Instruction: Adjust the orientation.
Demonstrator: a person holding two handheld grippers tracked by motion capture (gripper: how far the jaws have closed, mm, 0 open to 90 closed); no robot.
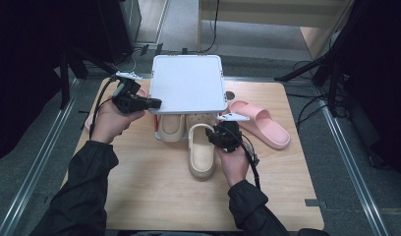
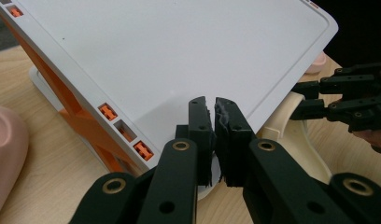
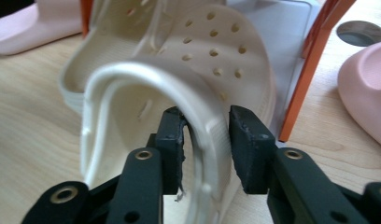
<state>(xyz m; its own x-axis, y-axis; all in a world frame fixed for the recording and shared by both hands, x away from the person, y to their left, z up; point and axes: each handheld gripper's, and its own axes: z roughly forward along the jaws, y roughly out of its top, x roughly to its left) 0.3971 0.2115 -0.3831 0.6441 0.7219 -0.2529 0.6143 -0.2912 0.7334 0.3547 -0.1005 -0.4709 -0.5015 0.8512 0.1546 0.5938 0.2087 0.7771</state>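
The wooden surface (image 1: 154,196) carries a white shoe rack (image 1: 188,83) with orange side struts, standing near its far edge, about midway along it. A pink slipper (image 1: 261,124) lies just right of the rack, toward the surface's right edge, and a second pink shoe (image 2: 6,158) sits at the rack's left. A cream clog (image 1: 201,150) lies near the middle of the surface, its toe tucked under the rack's front edge and its heel strap raised toward the near edge; a matching clog (image 1: 171,129) rests just left of it under the rack.

The left hand-held gripper (image 2: 214,112) sits at the rack's left front corner, jaws nearly together and pinching the edge of the white top tray. The right hand-held gripper (image 3: 208,122) straddles the cream clog's heel strap; its jaws stand partly open, one pad touching the strap, the other apart from it.
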